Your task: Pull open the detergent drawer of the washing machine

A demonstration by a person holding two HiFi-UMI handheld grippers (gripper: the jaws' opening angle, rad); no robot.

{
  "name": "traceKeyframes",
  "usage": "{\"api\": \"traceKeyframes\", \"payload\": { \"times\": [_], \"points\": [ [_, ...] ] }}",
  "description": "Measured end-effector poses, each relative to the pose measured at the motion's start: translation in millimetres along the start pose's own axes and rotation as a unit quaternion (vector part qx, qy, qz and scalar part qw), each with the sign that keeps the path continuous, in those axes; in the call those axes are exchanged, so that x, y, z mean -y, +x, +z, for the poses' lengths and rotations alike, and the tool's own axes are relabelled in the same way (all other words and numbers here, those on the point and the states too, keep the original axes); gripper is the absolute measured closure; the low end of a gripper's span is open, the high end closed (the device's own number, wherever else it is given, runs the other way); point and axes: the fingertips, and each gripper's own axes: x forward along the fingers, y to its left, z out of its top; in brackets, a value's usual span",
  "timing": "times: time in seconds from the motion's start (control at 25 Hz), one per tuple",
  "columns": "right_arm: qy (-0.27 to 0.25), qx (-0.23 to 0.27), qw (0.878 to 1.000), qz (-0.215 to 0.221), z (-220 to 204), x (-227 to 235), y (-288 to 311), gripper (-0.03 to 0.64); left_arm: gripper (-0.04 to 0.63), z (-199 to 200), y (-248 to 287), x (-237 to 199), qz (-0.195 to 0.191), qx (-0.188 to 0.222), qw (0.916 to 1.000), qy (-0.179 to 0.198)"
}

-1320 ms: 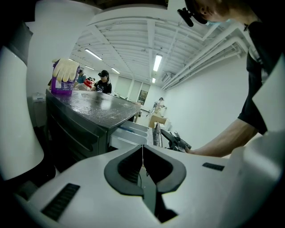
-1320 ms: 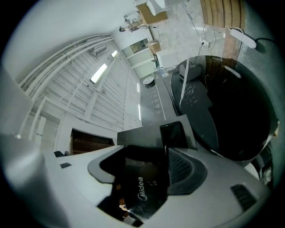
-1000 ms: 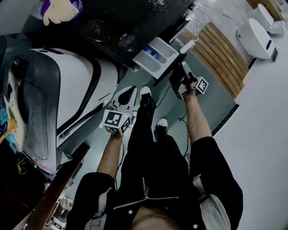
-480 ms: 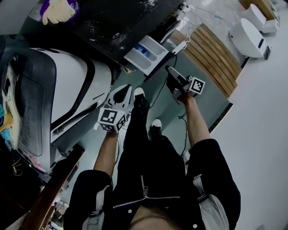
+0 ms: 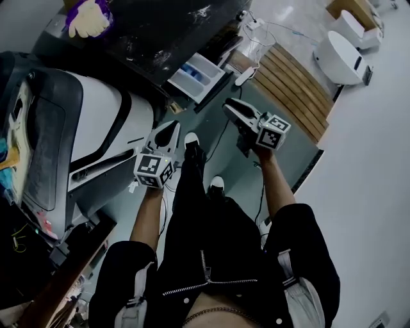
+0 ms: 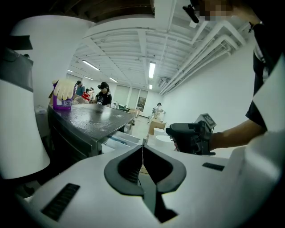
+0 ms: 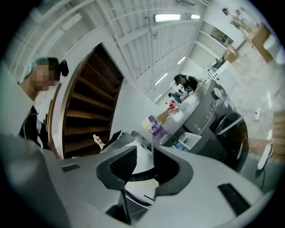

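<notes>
I saw the left forearm (image 5: 148, 221) extend bare from a dark sleeve, nearly straight ahead with the wrist in line, toward the washing machine (image 5: 160, 38). The left hand-held gripper (image 5: 172, 126) pointed at the machine's front and a little downward, its marker cube turned up to the head camera. It hung in front of the washing machine, apart from it and touching nothing. Its jaws were pressed together tip to tip, with nothing caught between them.

On the washing machine's dark top, at the left end as the head view showed it, stood a purple bottle (image 5: 90, 16) with a pale glove draped on it. The detergent drawer (image 5: 195, 77) stuck out of the washing machine's front at its top edge. It was pulled open, its white compartments and a patch of blue showing.

Further right, the right forearm (image 5: 272, 182) was stretched forward too, bare below the sleeve, and reached higher in the head view than the left one. The right hand-held gripper (image 5: 228, 105) aimed about level at the washing machine, near the open drawer but clear of it. The wrist was rolled, so its own view showed the machine tilted. Its jaws had just been closing and stood a narrow gap apart, empty.
</notes>
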Motion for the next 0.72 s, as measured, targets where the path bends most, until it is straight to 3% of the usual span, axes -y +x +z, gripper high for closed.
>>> {"api": "traceKeyframes", "payload": {
  "times": [0.16,0.32,0.48,0.72],
  "points": [
    [-0.087,-0.011,0.996,-0.014,5,-37,0,0.531,0.574,11,-13,10,0.002,0.018,0.9998,0.008],
    [-0.183,-0.035,0.982,-0.037,4,-61,-8,0.585,0.574,26,-27,21,0.008,0.037,0.9991,0.019],
    [-0.241,-0.037,0.968,-0.053,10,-90,-16,0.609,0.574,40,-40,33,0.014,0.054,0.9979,0.033],
    [-0.323,-0.045,0.936,-0.133,15,-106,-38,0.611,0.574,49,-55,60,0.017,0.071,0.9959,0.052]
  ]
}}
